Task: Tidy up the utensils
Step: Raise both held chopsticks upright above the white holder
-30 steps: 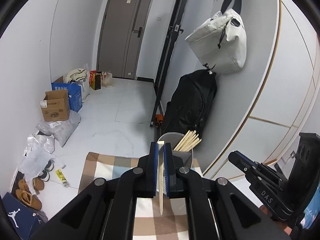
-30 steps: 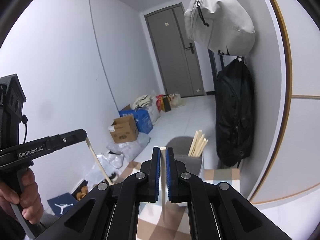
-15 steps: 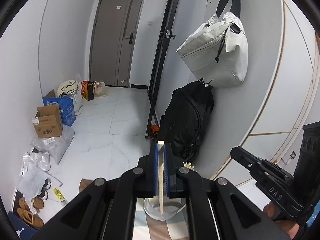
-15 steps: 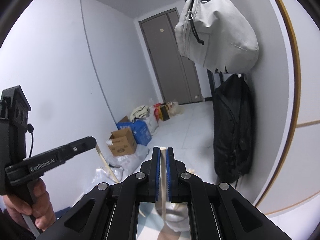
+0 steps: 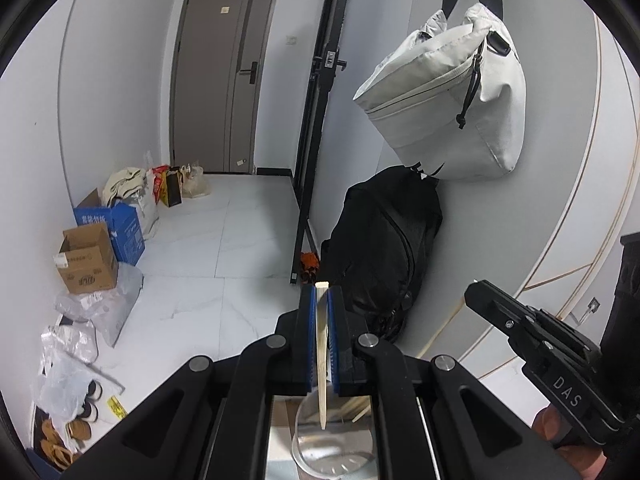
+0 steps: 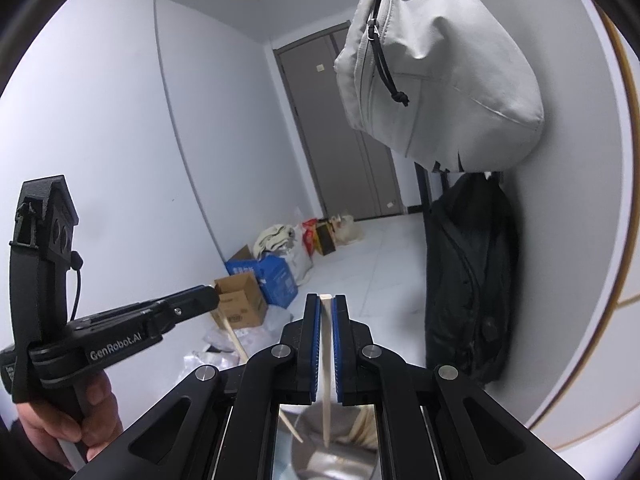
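Chopsticks, one clamped upright in the left gripper (image 5: 321, 300) and one in the right gripper (image 6: 326, 308), hang tip-down just above the steel holder (image 6: 336, 468); judged light, stiff and slippery, each is best pinched near its thick top.

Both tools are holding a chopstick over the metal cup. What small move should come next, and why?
Probably lower both and release. The left tool and right tool each pinch a chopstick whose lower tip hangs over the metal cup, which already holds others.
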The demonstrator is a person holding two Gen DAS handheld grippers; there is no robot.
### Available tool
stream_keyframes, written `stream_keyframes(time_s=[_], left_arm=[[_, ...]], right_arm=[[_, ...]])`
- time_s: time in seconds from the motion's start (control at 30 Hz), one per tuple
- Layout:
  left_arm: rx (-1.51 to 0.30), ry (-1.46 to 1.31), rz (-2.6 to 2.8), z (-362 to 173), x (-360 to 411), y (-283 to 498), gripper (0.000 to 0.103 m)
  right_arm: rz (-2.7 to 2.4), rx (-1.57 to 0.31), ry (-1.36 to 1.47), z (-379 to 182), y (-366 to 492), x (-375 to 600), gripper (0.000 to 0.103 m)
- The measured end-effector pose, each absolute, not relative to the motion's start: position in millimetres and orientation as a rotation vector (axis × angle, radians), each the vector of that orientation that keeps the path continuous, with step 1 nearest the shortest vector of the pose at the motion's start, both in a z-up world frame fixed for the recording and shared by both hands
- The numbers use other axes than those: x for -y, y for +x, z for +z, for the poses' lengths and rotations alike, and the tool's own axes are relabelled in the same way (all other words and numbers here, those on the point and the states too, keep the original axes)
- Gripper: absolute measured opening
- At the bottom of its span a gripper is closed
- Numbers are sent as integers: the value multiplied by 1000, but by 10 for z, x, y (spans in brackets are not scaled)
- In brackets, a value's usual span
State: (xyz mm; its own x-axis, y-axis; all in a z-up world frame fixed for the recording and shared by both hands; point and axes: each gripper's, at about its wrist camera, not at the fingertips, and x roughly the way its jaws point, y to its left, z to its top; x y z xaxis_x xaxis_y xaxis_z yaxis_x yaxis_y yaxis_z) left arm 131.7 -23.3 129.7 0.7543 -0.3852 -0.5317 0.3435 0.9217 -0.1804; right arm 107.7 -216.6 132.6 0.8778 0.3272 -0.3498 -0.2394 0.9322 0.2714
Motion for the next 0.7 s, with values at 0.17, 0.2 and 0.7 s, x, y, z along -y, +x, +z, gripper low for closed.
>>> stream_keyframes(time_s=[0.17,0.2,0.7], left_arm=[[-606,-58,-414,1266,299,1444,2],[-608,-55,-417,1258,320,1465,2],[-682,15,-446,960,496,1672,2]], right_arm=[[296,-400,216,1276,1216,2142,5],[296,-403,214,1253,1243,2142,5],[308,-463,248,887,1497,2236,5]])
